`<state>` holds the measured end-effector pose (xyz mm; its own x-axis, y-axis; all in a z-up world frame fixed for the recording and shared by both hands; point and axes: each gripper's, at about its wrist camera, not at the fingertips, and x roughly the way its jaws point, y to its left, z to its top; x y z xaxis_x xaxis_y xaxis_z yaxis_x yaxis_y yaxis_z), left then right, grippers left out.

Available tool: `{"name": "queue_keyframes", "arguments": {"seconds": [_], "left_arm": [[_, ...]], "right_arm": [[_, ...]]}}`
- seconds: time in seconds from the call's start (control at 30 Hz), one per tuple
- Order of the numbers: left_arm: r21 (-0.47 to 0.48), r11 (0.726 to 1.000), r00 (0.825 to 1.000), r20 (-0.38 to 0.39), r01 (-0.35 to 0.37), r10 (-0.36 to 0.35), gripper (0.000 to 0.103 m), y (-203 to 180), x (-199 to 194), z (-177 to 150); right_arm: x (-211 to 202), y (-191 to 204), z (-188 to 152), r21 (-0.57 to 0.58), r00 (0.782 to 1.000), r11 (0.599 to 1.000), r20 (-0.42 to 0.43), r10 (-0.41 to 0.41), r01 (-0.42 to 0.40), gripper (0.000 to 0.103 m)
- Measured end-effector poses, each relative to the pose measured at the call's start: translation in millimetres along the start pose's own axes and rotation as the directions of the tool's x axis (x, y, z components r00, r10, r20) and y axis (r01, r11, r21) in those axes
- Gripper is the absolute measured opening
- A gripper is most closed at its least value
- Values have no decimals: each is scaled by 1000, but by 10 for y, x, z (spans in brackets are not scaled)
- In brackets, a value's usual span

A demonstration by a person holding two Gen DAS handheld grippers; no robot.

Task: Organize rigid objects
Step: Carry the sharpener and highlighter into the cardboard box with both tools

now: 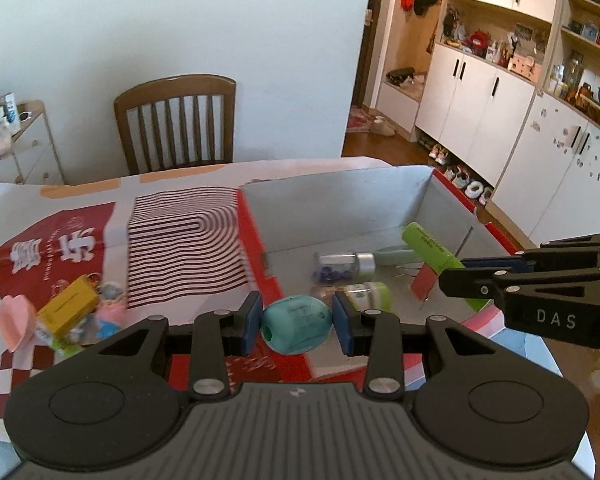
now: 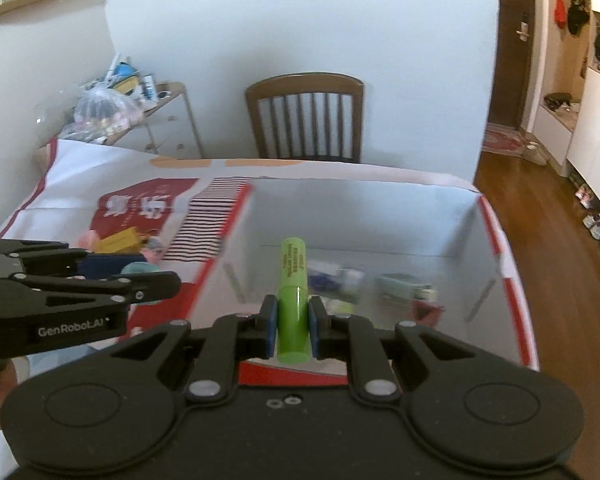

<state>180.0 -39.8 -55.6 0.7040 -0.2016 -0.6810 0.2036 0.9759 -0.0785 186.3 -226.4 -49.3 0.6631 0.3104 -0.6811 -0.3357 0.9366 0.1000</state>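
My left gripper (image 1: 297, 325) is shut on a teal egg-shaped object (image 1: 296, 323) and holds it over the near left rim of the open cardboard box (image 1: 340, 216). My right gripper (image 2: 293, 328) is shut on a bright green tube (image 2: 293, 300) and holds it over the box's near edge; the tube also shows in the left wrist view (image 1: 432, 249). Inside the box lie a clear vial with a silver cap (image 1: 345, 261), small purple pieces (image 1: 332, 276) and a green-capped bottle (image 1: 364, 295).
Left of the box, on the red-and-white printed sheet (image 1: 180, 240), lie a yellow box (image 1: 69, 308), a pink heart-shaped piece (image 1: 17, 322) and small trinkets. A wooden chair (image 1: 176, 120) stands behind the table. White cabinets (image 1: 480, 108) stand on the right.
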Motion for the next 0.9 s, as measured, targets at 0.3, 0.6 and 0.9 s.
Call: {"name": "queue_keyframes", "arguments": {"seconds": [0.3, 0.6, 0.9], "left_arm": [[54, 998, 999, -42, -15, 17, 37, -377, 390, 174], [87, 995, 993, -97, -59, 67, 37, -563, 881, 354], [42, 995, 975, -198, -93, 99, 37, -512, 1290, 379]], "right_arm": [[104, -554, -42, 44, 999, 998, -19, -47, 47, 15], [364, -789, -13, 26, 997, 998, -54, -51, 53, 15], [550, -778, -56, -10, 993, 1000, -117, 3, -4, 15]]}}
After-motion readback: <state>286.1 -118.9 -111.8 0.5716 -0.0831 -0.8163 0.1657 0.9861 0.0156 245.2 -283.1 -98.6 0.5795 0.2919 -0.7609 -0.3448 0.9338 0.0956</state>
